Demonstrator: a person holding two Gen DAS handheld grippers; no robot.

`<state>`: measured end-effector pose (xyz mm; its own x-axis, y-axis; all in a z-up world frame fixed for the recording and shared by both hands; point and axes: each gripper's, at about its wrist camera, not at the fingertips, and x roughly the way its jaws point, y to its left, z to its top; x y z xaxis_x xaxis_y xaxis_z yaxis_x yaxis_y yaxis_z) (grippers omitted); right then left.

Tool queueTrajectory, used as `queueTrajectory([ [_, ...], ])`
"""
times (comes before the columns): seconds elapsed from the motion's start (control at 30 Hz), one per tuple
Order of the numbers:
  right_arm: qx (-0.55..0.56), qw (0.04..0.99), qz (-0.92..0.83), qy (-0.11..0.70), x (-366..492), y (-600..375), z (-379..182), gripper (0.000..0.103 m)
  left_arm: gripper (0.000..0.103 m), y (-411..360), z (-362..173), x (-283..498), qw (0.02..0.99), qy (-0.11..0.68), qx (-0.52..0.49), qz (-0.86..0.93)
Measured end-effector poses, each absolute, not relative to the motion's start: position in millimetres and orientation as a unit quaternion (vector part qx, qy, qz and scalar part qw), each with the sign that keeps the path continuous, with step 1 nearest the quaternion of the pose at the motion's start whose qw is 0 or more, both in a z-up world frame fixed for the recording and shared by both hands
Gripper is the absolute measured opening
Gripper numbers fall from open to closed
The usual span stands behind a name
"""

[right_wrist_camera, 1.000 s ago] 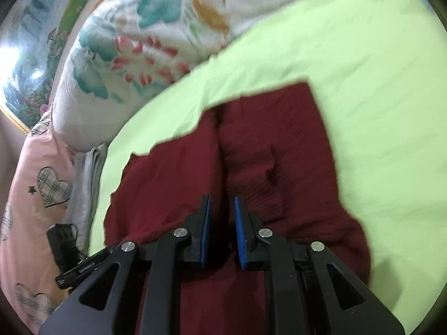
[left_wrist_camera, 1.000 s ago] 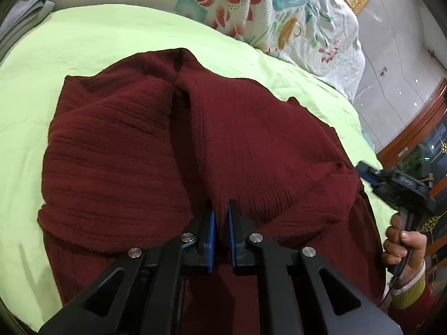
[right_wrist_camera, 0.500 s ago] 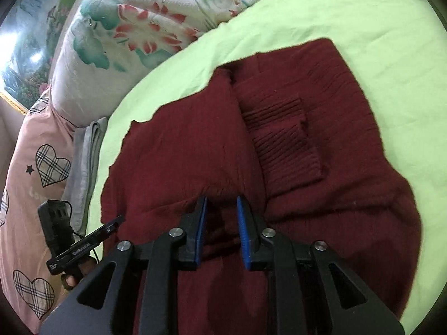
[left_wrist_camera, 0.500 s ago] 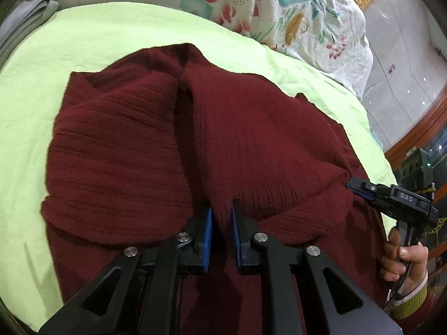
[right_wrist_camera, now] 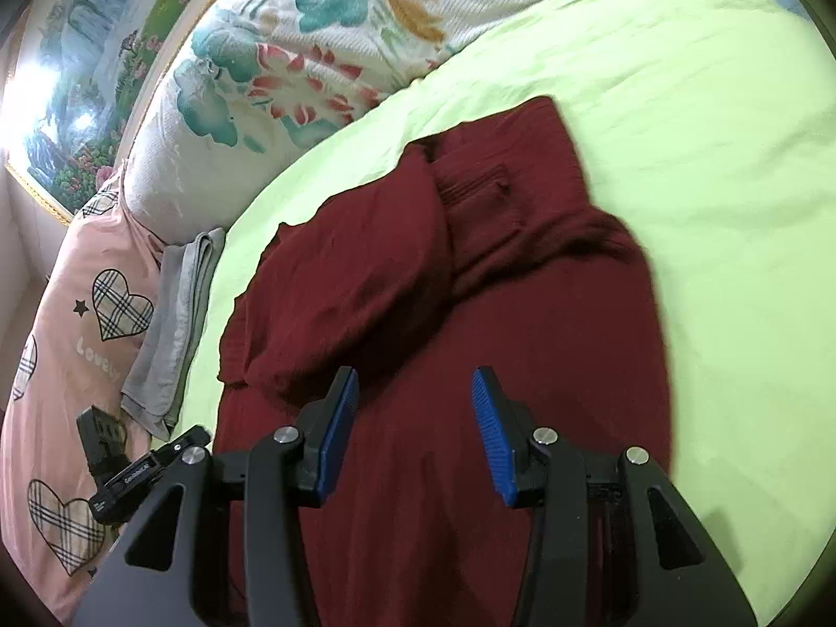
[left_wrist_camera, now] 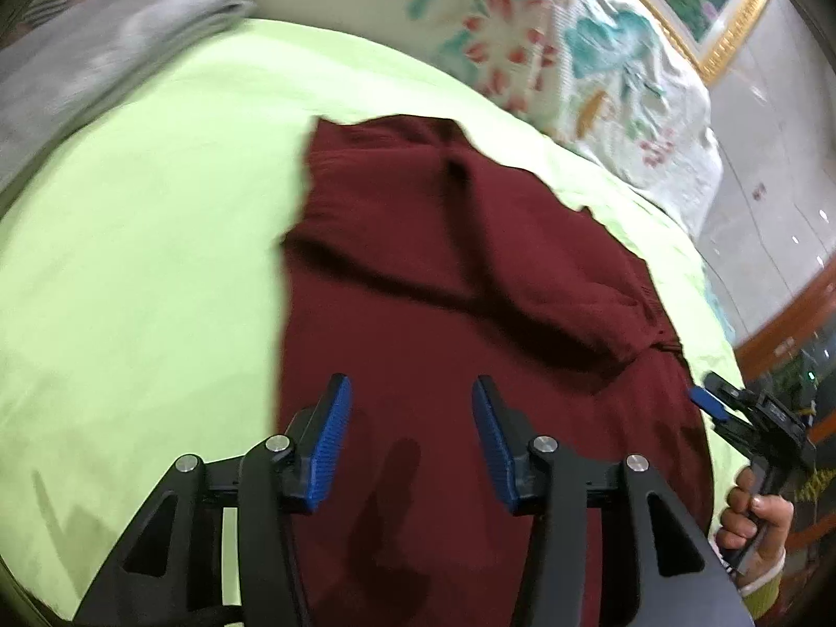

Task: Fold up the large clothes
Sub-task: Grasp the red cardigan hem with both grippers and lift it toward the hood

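A dark red ribbed sweater (left_wrist_camera: 470, 282) lies on the lime green bed sheet (left_wrist_camera: 130, 271), both sleeves folded in across its front. My left gripper (left_wrist_camera: 410, 397) hovers over the sweater's near left part; its jaws are opening, with only air between the blue pads (left_wrist_camera: 329, 444). In the right wrist view the same sweater (right_wrist_camera: 444, 282) fills the middle. My right gripper (right_wrist_camera: 415, 392) hangs above the sweater's near part, jaws opening, nothing pinched between them. The right gripper, held by a hand (left_wrist_camera: 757, 517), also shows at the left wrist view's right edge.
A floral quilt (left_wrist_camera: 575, 47) is bunched at the head of the bed. Folded grey cloth (right_wrist_camera: 172, 324) lies beside the sweater's left edge. A pink heart-print pillow (right_wrist_camera: 78, 324) sits further left. A framed painting (right_wrist_camera: 78, 78) hangs behind. Bare sheet (right_wrist_camera: 731, 209) spreads right.
Both grippers let go of the sweater fabric and their jaws spread apart. Both pulled back toward the near edge, and the left one swung to the left. The sweater lies flat.
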<state>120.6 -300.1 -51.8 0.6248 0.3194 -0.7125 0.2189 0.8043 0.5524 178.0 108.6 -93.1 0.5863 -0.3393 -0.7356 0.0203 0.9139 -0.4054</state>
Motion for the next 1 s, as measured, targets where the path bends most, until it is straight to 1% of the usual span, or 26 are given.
queueTrajectory([
  [0.07, 0.313, 0.848, 0.026, 0.426, 107.2, -303.2, -47.6, 0.047, 0.052, 122.8, -96.1, 161.9, 0.870, 0.445, -0.191, -0.094],
  [0.13, 0.312, 0.850, 0.020, 0.425, 90.2, -308.6, -43.7, 0.051, 0.056, 136.2, -101.3, 146.5, 0.865, 0.449, -0.204, -0.091],
  [0.17, 0.312, 0.850, 0.017, 0.425, 83.8, -310.9, -43.0, 0.054, 0.057, 141.7, -104.5, 138.8, 0.862, 0.453, -0.210, -0.091],
  [0.2, 0.312, 0.850, 0.013, 0.424, 77.3, -313.5, -42.6, 0.054, 0.057, 146.2, -107.2, 133.2, 0.860, 0.456, -0.212, -0.091],
  [0.3, 0.313, 0.848, -0.004, 0.428, 55.3, -322.5, -43.7, 0.054, 0.057, 150.9, -113.5, 117.3, 0.855, 0.463, -0.214, -0.093],
  [0.43, 0.314, 0.846, -0.018, 0.431, 35.0, -333.0, -45.7, 0.054, 0.061, 148.0, -120.4, 100.9, 0.846, 0.477, -0.210, -0.117],
  [0.57, 0.331, 0.833, -0.023, 0.442, 21.5, -345.3, -55.1, 0.054, 0.062, 136.8, -124.6, 92.6, 0.835, 0.488, -0.199, -0.156],
  [0.7, 0.370, 0.801, 0.048, 0.468, 15.6, -337.8, -74.3, 0.054, 0.062, 128.5, -128.0, 84.4, 0.824, 0.495, -0.197, -0.191],
  [0.83, 0.366, 0.785, 0.126, 0.484, 4.2, -311.8, -79.9, 0.054, 0.062, 126.0, -132.0, 69.3, 0.814, 0.495, -0.208, -0.221],
  [1.0, 0.382, 0.772, 0.166, 0.479, -9.6, -304.2, -89.7, 0.054, 0.060, 126.2, -137.0, 55.1, 0.797, 0.496, -0.228, -0.259],
])
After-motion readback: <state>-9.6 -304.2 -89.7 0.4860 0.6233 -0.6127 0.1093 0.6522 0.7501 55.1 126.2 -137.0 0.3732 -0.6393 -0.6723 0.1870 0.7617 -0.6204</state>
